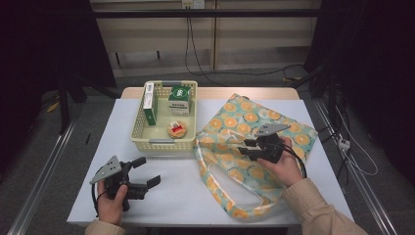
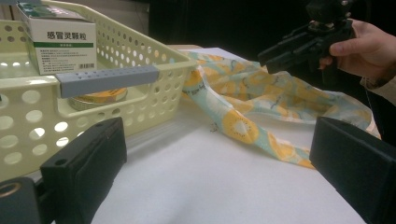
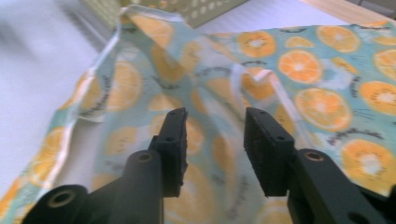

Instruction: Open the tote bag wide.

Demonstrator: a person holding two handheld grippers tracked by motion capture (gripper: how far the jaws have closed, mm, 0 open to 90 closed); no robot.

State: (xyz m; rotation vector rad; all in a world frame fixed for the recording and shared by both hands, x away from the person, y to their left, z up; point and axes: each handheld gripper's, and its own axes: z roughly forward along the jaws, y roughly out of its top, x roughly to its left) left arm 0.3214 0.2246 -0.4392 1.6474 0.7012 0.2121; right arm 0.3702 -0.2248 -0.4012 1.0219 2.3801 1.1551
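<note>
A cloth bag (image 1: 244,122) printed with orange slices lies crumpled on the right half of the white table (image 1: 171,196). My right gripper (image 1: 244,148) hovers just above the bag's middle, pointing left. In the right gripper view its jaws (image 3: 215,126) stand a little apart, open, with the bag's folds (image 3: 322,102) beyond them and nothing pinched. My left gripper (image 1: 148,171) rests at the front left, open wide and holding nothing. The left gripper view looks between its jaws (image 2: 219,154) at the bag's edge (image 2: 243,126) and at the right gripper (image 2: 275,53) farther off.
A pale yellow perforated basket (image 1: 138,122) stands at the back left, touching the bag's left edge. It holds a green-and-white box (image 1: 150,103), a second box (image 1: 179,100) and a round tin (image 1: 177,129). The basket's grey handle (image 2: 107,77) is close to my left gripper.
</note>
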